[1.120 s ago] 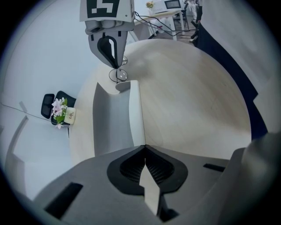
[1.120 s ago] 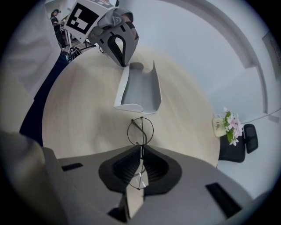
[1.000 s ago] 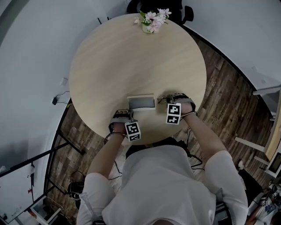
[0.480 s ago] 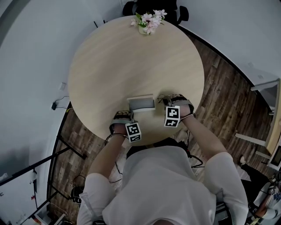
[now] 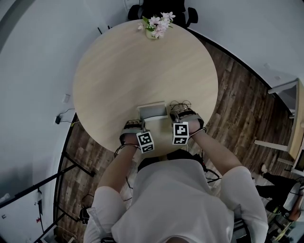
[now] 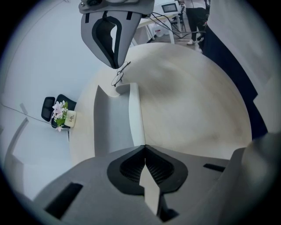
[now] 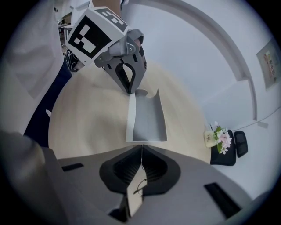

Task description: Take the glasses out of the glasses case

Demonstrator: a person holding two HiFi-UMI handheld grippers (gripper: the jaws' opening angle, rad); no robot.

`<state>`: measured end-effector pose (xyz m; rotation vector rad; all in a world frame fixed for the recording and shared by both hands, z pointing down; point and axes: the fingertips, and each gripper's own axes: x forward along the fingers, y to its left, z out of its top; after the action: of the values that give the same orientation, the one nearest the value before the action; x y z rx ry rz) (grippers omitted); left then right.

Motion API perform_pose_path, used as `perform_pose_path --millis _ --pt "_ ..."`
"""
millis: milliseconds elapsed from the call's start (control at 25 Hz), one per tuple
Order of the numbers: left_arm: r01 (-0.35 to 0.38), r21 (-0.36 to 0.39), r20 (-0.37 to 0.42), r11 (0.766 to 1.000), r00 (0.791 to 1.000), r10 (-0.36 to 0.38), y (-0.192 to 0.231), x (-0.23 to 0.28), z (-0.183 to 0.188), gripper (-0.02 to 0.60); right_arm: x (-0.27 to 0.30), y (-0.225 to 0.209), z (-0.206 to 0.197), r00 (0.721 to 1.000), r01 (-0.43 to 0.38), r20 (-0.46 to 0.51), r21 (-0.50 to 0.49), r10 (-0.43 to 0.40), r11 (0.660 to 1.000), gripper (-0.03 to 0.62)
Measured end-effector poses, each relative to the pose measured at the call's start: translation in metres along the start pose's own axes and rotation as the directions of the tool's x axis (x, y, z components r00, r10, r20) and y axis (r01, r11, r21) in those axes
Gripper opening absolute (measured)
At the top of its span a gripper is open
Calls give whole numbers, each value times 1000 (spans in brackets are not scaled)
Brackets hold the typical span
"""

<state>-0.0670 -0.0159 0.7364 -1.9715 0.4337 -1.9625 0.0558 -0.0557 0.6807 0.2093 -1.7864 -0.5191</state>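
Note:
The grey glasses case [image 5: 152, 111] lies open near the front edge of the round wooden table [image 5: 123, 66]; its tray [image 7: 147, 118] looks empty. My left gripper [image 5: 141, 123] is shut on the case's near left edge [image 6: 134, 118], its jaws closed round the white rim. My right gripper [image 5: 178, 110] hovers just right of the case, shut on the thin wire-framed glasses [image 5: 180, 103]. In the left gripper view the glasses [image 6: 119, 76] dangle from the right gripper [image 6: 115, 61] above the case's far end. A thin wire runs between the right jaws [image 7: 141, 151].
A small vase of pink flowers [image 5: 155, 24] stands at the table's far edge, with a dark chair [image 5: 159, 8] behind it. The table edge runs close under both hands. Wooden floor and cables surround the table.
My right gripper has drawn back toward the person and risen a little, carrying the glasses away from the case. The left gripper and the case have stayed put.

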Motion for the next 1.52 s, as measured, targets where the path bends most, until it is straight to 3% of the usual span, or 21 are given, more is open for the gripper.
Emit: perform_pose_path --millis 160,320,440,560,720,840,960,1040,1200,1360,1520 --pt "-4 -41 9 999 1000 5 0 -2 0 5 -5 4 5 1000 6 2 34 -6 999 14" --pt "-31 -167 62 985 997 42 9 -16 5 5 -12 0 4 1000 27 5 118 -27 993 14" --pt "-68 -283 117 957 988 105 22 -35 8 5 -20 -8 5 998 63 12 195 -67 979 14" --pt "-98 -406 175 908 967 183 39 -59 9 5 -33 -16 11 995 75 41 331 -94 941 14" --pt "-86 -578 251 811 928 277 54 -96 8 5 -64 -31 24 979 84 113 522 -167 849 14" --pt "-46 -701 293 711 892 346 61 -127 0 5 -95 -40 35 957 98 158 614 -244 783 14" --pt "-5 -802 306 597 856 418 69 -158 -15 5 -126 -49 42 928 98 193 696 -318 711 14" --pt "37 -850 323 525 824 466 74 -178 -23 5 -149 -54 45 900 102 213 745 -380 660 14" --pt "197 -895 402 401 748 528 74 -213 -31 5 -201 -63 51 812 136 234 814 -534 564 14" --pt "179 -928 359 327 669 651 77 -252 -44 5 -237 -60 56 745 93 240 886 -622 453 14" --pt "164 -952 306 260 593 745 80 -294 -54 5 -263 -53 61 692 48 254 918 -675 395 12"
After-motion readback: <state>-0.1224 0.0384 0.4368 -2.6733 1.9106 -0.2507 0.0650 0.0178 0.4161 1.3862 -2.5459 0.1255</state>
